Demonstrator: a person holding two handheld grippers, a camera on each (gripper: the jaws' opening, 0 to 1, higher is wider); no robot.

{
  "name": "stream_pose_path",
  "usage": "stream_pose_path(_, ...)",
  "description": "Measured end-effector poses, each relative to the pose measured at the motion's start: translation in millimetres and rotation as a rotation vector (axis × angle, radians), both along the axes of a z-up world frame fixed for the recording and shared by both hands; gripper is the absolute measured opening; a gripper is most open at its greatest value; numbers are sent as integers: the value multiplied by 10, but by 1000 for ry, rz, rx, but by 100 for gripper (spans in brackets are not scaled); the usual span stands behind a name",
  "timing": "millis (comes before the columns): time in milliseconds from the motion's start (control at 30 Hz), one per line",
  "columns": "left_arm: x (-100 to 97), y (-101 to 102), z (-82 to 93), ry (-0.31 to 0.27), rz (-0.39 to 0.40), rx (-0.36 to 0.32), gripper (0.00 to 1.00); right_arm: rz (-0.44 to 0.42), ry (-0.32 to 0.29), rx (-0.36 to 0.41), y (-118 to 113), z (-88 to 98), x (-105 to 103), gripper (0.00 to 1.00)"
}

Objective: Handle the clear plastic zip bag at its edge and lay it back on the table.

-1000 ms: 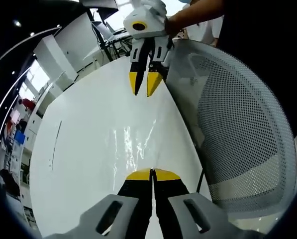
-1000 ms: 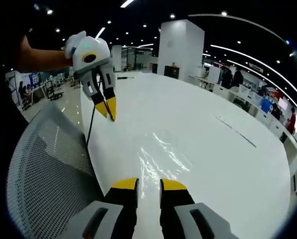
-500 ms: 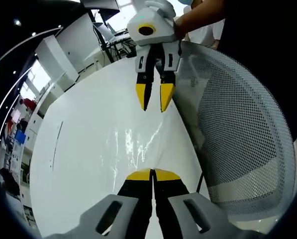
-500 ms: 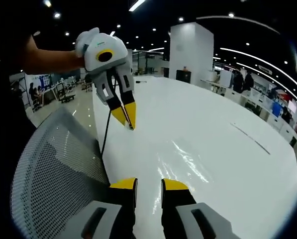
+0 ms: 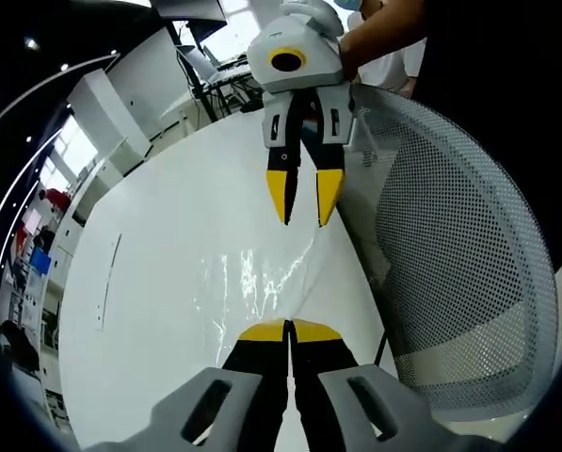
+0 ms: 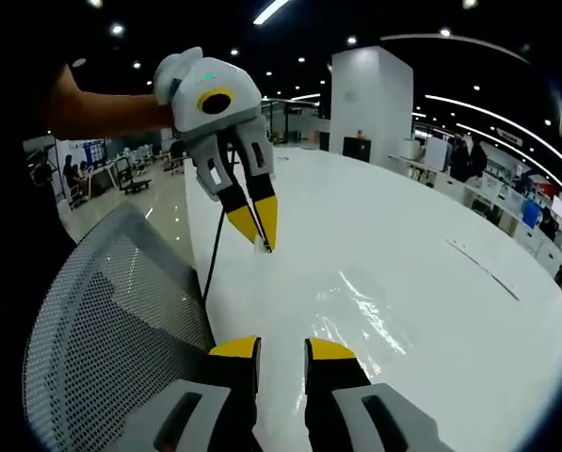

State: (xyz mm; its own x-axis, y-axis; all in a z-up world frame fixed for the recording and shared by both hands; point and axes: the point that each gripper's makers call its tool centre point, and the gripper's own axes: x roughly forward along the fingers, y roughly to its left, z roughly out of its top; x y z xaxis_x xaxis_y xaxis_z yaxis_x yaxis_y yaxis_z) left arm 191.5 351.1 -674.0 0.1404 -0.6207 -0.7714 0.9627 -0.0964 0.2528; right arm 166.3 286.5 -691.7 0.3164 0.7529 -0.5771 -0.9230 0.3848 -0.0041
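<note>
- The clear plastic zip bag lies flat on the glossy white counter, near its edge beside a grey mesh chair back.
- The left gripper keeps its yellow-tipped jaws pressed together, seemingly pinching the bag's near edge to steady it.
- The right gripper hovers above with jaws spread, holding nothing.
</note>
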Motion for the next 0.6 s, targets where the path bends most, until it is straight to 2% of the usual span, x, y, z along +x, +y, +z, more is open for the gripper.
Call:
stream_pose_path(200, 12, -22, 3, 5, 11, -1, 0, -8, -10, -12, 33, -31, -8, 13)
stream_pose_path(367, -1, -81, 83, 20, 16, -45, 0, -31, -19, -27, 10, -80, 42, 11)
stream_pose_path(500, 10, -80, 96, 18, 26, -51, 0, -52, -7, -9, -3, -81, 87, 0)
stream_pose_path(600, 21, -54, 82, 21, 37, -52, 0, -55, -10, -5, -8, -73, 111, 0)
